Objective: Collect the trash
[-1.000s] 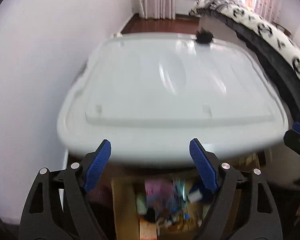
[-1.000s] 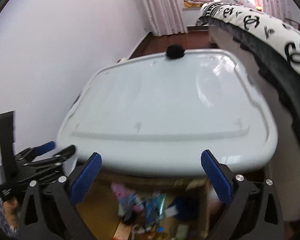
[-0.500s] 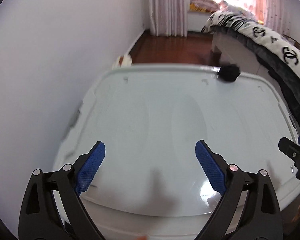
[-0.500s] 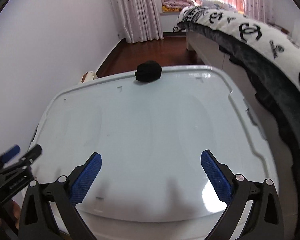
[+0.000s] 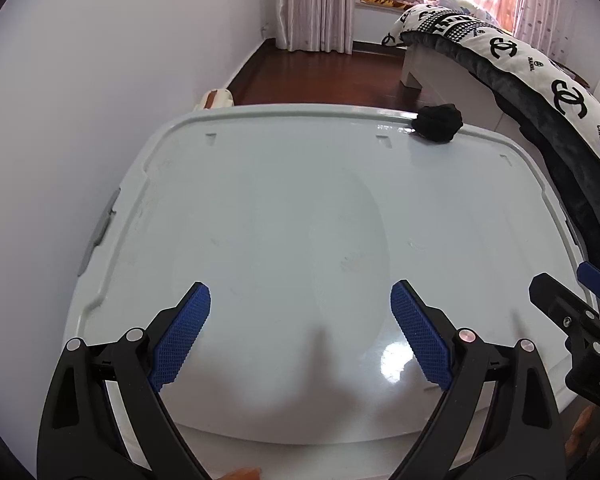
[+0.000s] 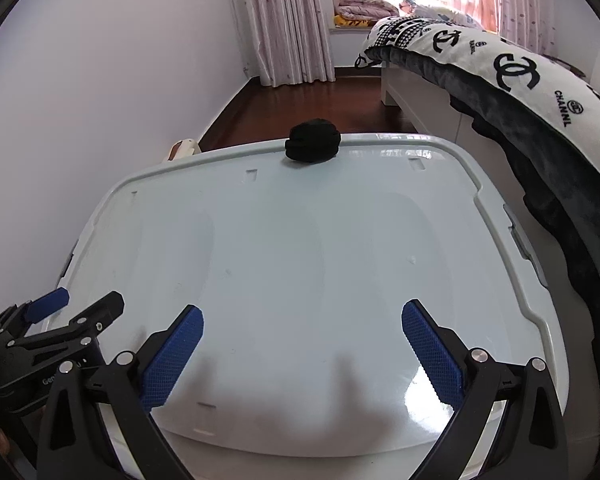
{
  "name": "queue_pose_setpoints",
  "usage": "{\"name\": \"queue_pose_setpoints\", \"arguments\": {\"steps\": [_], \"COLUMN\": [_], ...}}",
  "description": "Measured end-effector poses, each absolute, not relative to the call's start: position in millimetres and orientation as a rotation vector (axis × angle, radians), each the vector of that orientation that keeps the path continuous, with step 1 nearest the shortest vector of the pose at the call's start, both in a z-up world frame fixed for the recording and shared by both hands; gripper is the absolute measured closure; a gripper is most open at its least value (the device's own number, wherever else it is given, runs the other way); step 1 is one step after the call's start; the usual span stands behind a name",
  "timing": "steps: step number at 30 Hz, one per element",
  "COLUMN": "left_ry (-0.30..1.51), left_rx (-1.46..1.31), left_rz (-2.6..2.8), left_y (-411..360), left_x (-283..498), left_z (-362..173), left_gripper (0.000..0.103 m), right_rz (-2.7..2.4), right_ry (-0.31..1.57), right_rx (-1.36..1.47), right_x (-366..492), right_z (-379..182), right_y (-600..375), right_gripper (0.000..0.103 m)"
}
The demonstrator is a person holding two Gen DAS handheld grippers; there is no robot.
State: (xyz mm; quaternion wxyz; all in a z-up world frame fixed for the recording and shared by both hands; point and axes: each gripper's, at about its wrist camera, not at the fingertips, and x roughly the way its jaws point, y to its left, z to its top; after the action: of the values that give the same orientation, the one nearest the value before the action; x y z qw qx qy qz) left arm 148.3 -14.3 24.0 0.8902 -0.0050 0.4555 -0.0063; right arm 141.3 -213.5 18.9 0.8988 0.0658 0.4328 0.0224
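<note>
The white bin lid [image 5: 284,216] fills the frame centre, a flat top under both my tools. My left gripper [image 5: 300,336] and right gripper [image 6: 302,354] hang over its near edge, spread wide and empty, ready to reach. The only trash I see, a black wad [image 6: 313,145], sits at the lid's far rim, upper centre.

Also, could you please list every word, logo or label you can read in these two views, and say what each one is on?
"CHANNEL": on the white and black blanket over the bed, beside interlocking-C logos.
"DA": cut-off letters on the right gripper body, seen from the left wrist view.
"Gen": cut-off letters on the left gripper body, seen from the right wrist view.
Smaller print under the round badges on the blanket is too small to read.
The white bin lid carries no readable text.
</note>
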Motion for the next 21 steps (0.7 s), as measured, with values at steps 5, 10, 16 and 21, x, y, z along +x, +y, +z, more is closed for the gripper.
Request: {"name": "queue_pose_setpoints", "arguments": {"steps": [5,10,16,21], "left_ry": [0.956,0.960,0.965,0.970], "left_rx": [-0.037,-0.027,-0.016,-0.008], "left_rz": [0.001,0.017,0.018,0.006], "left_y": [-7.4,-4.4,-3.3,-4.3], "left_x": [148.7,149.6,150.5,151.0], "left_z": [22.9,20.8,19.6,18.2], "left_gripper": [0.014,0.014,0.014,0.014], "right_rz": [0.041,0.047,0.051,0.057], "right_ry": [0.895,0.906,0.911,0.923], "right_rx": [0.136,0.134,0.128,0.137], "right_x": [140.8,140.4,140.1,141.7], "right_z": [18.7,16.6,15.7,13.5], "right_y": [-215.5,-214.4,-212.7,-212.5], "right_gripper": [0.005,0.005,0.005,0.005]}}
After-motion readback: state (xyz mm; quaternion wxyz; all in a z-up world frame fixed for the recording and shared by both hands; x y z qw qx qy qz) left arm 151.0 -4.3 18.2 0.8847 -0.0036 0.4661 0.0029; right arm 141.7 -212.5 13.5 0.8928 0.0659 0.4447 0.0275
